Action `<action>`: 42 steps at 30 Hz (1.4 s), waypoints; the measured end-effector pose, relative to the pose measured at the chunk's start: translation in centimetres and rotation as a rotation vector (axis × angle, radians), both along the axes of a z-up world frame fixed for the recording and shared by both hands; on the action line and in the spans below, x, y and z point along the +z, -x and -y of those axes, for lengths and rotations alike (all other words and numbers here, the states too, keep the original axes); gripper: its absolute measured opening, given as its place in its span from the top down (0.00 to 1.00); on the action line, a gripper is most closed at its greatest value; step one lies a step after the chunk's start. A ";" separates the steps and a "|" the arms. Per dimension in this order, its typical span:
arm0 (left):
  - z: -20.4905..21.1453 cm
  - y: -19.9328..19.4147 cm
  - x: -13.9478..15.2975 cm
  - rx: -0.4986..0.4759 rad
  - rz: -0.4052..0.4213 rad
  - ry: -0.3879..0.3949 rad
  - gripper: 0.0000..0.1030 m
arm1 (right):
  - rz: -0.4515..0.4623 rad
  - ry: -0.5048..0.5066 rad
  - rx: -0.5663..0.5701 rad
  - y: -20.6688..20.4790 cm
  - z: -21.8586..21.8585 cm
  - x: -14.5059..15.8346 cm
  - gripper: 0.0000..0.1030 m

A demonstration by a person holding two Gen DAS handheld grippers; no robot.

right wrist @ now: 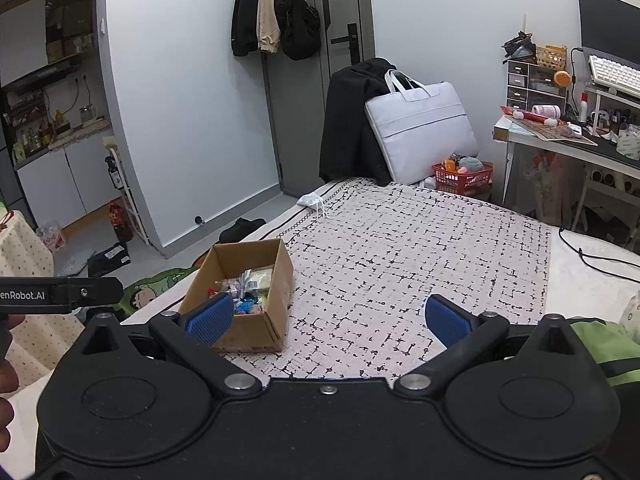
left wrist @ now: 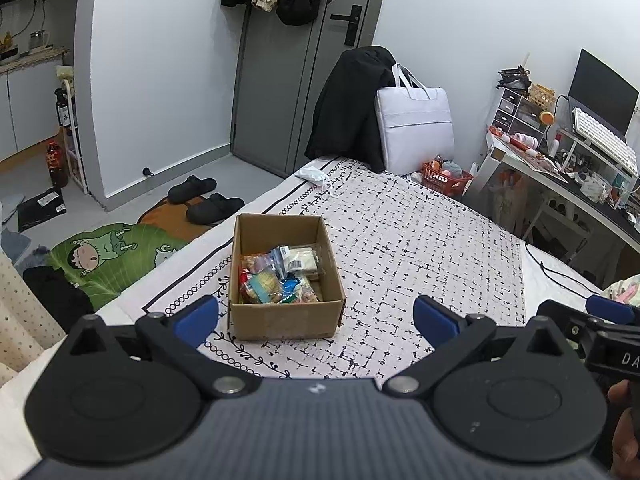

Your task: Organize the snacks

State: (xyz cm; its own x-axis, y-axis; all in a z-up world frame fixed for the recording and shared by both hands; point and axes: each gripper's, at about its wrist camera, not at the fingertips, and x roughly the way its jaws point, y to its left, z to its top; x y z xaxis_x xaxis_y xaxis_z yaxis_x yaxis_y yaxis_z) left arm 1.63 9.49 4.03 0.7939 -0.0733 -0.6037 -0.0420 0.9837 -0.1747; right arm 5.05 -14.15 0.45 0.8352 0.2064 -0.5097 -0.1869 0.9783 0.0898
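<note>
- Both tools hover above a bed (left wrist: pixel 420 240) spread with a black-and-white patterned cover; the left tongs (left wrist: pixel 316 314) stand spread wide and hold nothing; the right tongs (right wrist: pixel 330 316) likewise gape empty.
- The cardboard box (left wrist: pixel 280 320) sits open near the bed's left edge, directly ahead of the left tongs and to the left of the right pair; the snacks (left wrist: pixel 276 276), a jumble of bright wrapped packets, lie heaped inside it, crowded toward the near end.
- The step in hand appears to be either the very start or the very end of the job; no packet lies loose on the cover in either view, so the sorting looks largely gathered into the box, though how tidy it must be is unclear.
- Any next move would call for lowering one pair of tongs over the rim, fingers spread, to pinch a single packet by its edge without dragging its neighbours.
- Around the scene: a crumpled white face mask (left wrist: pixel 316 176) lies at the bed's far corner, well apart from the box; a pale laptop bag (left wrist: pixel 416 128) and a dark coat lean at the foot; black slippers (left wrist: pixel 204 200) wait on the floor.
- Little obstructs the reach; the box walls and the slick, overlapping wrappers are the likeliest nuisance.
</note>
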 end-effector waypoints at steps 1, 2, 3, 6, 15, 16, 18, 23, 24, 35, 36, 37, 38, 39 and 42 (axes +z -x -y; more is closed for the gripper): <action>-0.1 0.0 0.0 0.002 0.000 0.001 0.00 | 0.002 0.002 -0.002 0.0 0.0 0.0 0.00; -0.1 0.0 0.0 0.002 0.000 0.002 0.00 | 0.003 0.006 -0.004 0.1 -0.1 0.0 0.00; -0.2 0.0 0.0 0.002 -0.001 0.002 0.00 | 0.004 0.008 -0.006 0.1 -0.1 0.0 0.00; -0.2 0.1 -0.1 0.002 -0.001 0.003 0.00 | 0.008 0.011 -0.008 0.2 -0.1 0.1 0.00; -0.1 0.2 -0.1 0.000 0.001 0.003 0.00 | 0.007 0.014 -0.013 0.3 -0.1 0.1 0.00; -0.1 0.3 -0.1 -0.001 0.001 0.002 0.00 | 0.009 0.014 -0.013 0.3 -0.1 0.2 0.00; -0.1 0.3 -0.1 0.000 0.002 0.002 0.00 | 0.010 0.013 -0.014 0.3 -0.1 0.2 0.00; 0.0 0.4 0.0 -0.002 0.004 0.001 0.00 | 0.014 0.013 -0.008 0.3 -0.1 0.4 0.00; 0.1 0.4 0.1 -0.003 0.004 0.002 0.00 | 0.015 0.014 -0.009 0.4 -0.1 0.5 0.00; 0.2 0.6 0.2 -0.007 0.007 0.004 0.00 | 0.021 0.016 -0.006 0.6 -0.3 0.7 0.00; 0.3 0.7 0.2 -0.008 0.007 0.004 0.00 | 0.022 0.017 -0.005 0.7 -0.3 0.7 0.00; 0.3 0.7 0.2 -0.008 0.008 0.003 0.00 | 0.022 0.016 -0.006 0.7 -0.3 0.7 0.00; 0.4 0.8 0.3 -0.009 0.010 0.001 0.00 | 0.022 0.016 -0.006 0.7 -0.3 0.7 0.00; 0.4 0.8 0.2 -0.008 0.011 0.001 0.00 | 0.022 0.017 -0.006 0.7 -0.3 0.7 0.00; 0.3 0.8 0.4 -0.008 0.015 -0.001 0.00 | 0.021 0.016 -0.006 0.7 -0.3 0.7 0.00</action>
